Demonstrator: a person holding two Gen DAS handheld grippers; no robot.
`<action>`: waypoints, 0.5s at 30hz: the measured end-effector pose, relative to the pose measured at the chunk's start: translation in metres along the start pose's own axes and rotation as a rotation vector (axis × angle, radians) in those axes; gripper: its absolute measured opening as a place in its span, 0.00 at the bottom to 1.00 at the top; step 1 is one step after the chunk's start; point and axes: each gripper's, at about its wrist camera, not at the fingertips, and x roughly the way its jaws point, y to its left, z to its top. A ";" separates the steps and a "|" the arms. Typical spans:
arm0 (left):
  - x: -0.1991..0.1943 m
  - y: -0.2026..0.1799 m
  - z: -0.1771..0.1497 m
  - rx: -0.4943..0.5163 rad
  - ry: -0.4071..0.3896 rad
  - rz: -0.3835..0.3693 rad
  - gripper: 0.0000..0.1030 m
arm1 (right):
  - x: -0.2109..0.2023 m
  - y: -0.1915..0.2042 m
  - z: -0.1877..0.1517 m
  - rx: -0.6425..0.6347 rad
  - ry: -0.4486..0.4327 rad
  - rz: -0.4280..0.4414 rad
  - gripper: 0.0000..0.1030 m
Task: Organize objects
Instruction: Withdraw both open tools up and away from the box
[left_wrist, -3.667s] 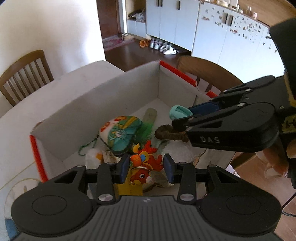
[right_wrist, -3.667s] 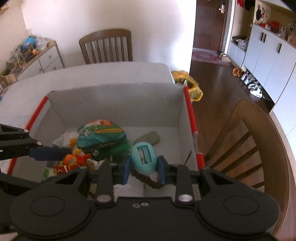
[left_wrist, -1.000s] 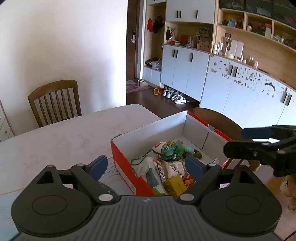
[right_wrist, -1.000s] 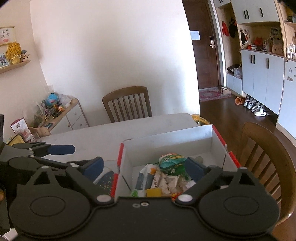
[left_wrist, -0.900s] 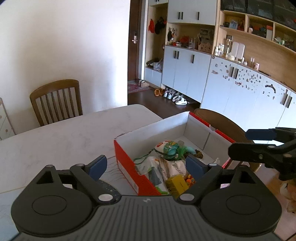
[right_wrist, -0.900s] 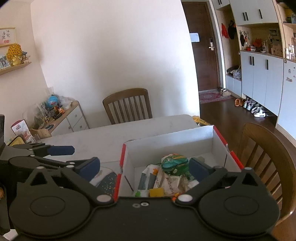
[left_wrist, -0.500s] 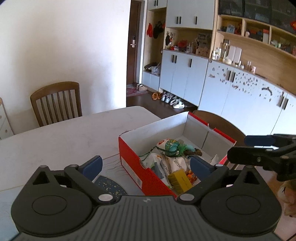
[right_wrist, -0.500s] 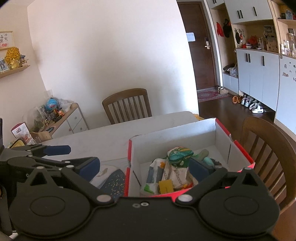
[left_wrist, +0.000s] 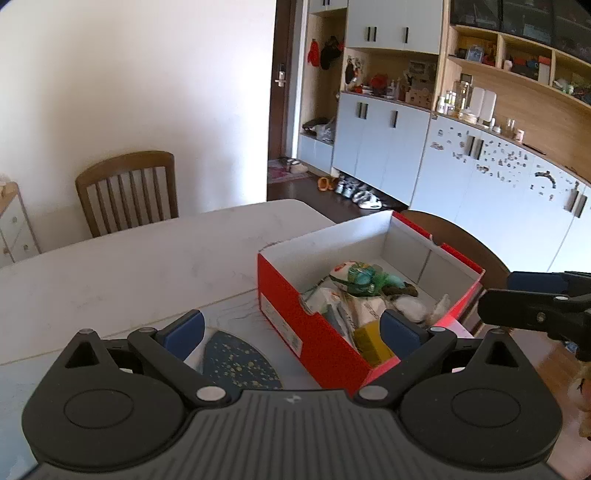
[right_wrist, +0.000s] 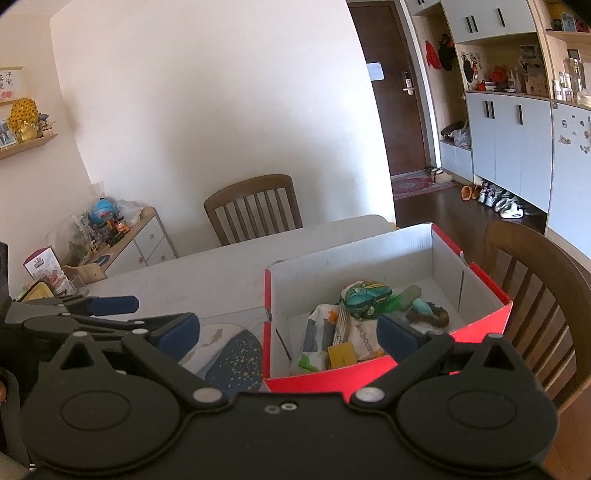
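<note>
Left hand-held gripper (left_wrist: 293, 330) spread wide, jaws just opened further, nothing between the pads; right hand-held gripper (right_wrist: 288, 330) likewise wide apart and empty. Both angled down toward the red box (right_wrist: 373, 373) at centre right on the desk (left_wrist: 129, 266). Contents jumbled, hard to tell apart: green pouch (right_wrist: 365, 293), yellow packet (right_wrist: 341, 355). Box's near wall partly cut off by gripper bodies.

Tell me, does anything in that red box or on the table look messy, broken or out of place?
Nothing looks broken or spilled. The red shoebox sits close to the table's edge by a chair, and its contents, a green pouch, packets and a yellow box, lie heaped rather than sorted.
</note>
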 end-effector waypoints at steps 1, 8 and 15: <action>0.000 0.001 0.000 -0.002 0.000 -0.010 0.99 | 0.000 0.000 0.000 0.002 0.000 -0.001 0.99; -0.003 -0.001 -0.003 0.008 -0.009 -0.053 0.99 | -0.001 0.001 -0.004 0.012 0.002 -0.009 0.99; -0.005 -0.004 -0.005 0.023 -0.014 -0.049 0.99 | -0.001 0.001 -0.006 0.018 0.008 -0.009 0.99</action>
